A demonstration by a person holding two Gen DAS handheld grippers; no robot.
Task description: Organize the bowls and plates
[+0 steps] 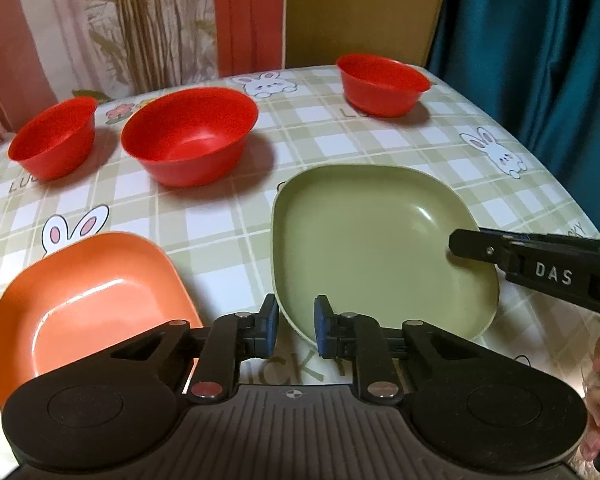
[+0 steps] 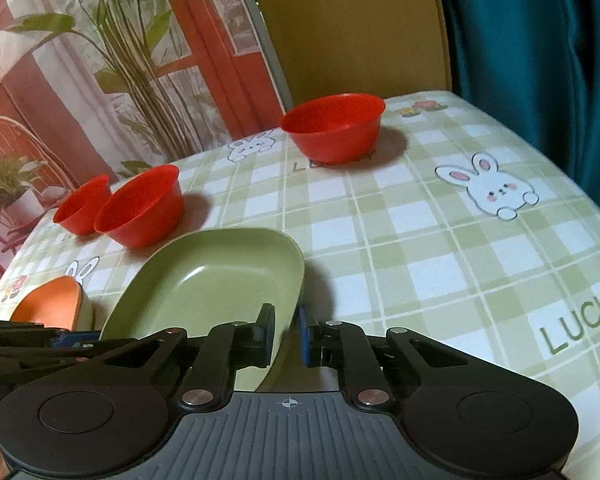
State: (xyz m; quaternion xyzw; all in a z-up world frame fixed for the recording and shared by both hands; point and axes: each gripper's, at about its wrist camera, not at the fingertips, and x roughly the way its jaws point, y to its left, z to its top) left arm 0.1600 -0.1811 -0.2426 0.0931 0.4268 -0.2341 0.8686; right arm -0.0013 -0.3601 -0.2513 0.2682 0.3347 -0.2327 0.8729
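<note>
A square green plate (image 1: 372, 240) (image 2: 208, 280) lies on the checked tablecloth, and both grippers hold it. My left gripper (image 1: 296, 326) is shut on its near corner, the rim caught between the blue pads. My right gripper (image 2: 287, 334) is shut on the plate's right rim and shows from the side (image 1: 460, 245) in the left wrist view. An orange square plate (image 1: 92, 292) (image 2: 48, 304) sits to the left of the green one. Three red bowls stand further back: a small one (image 1: 54, 136), a larger one (image 1: 188, 136) and a third (image 1: 382, 84) at the far right.
The table (image 1: 340, 136) with its bunny-print cloth ends at the right by a teal curtain (image 1: 540, 80). A wooden chair back (image 2: 352, 28) and a printed backdrop stand behind the far edge. Bare cloth (image 2: 440, 260) stretches right of the green plate.
</note>
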